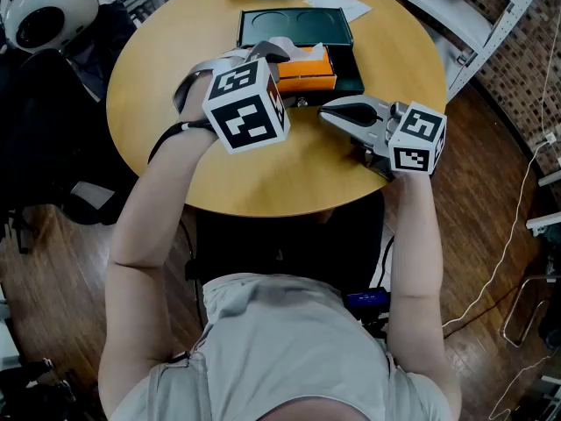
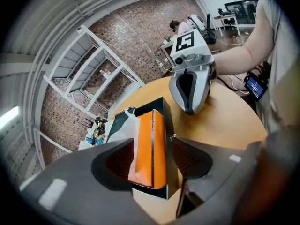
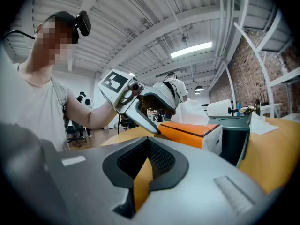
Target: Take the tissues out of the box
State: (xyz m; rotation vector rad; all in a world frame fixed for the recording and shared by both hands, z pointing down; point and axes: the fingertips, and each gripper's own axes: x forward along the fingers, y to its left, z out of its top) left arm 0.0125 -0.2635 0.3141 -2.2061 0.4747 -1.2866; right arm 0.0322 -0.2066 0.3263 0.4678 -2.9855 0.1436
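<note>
Two grippers work at the round table. The left gripper holds its jaws spread wide to either side of the orange tissue pack, with the pads not pressing, apparently lined up to take the white tissue protruding from the top. The right gripper waits nearby with its jaws together and empty, seemingly kept clear. The pack sits in the dark green box at mid-table, and no brand, label or lettering is legible on either.
</note>
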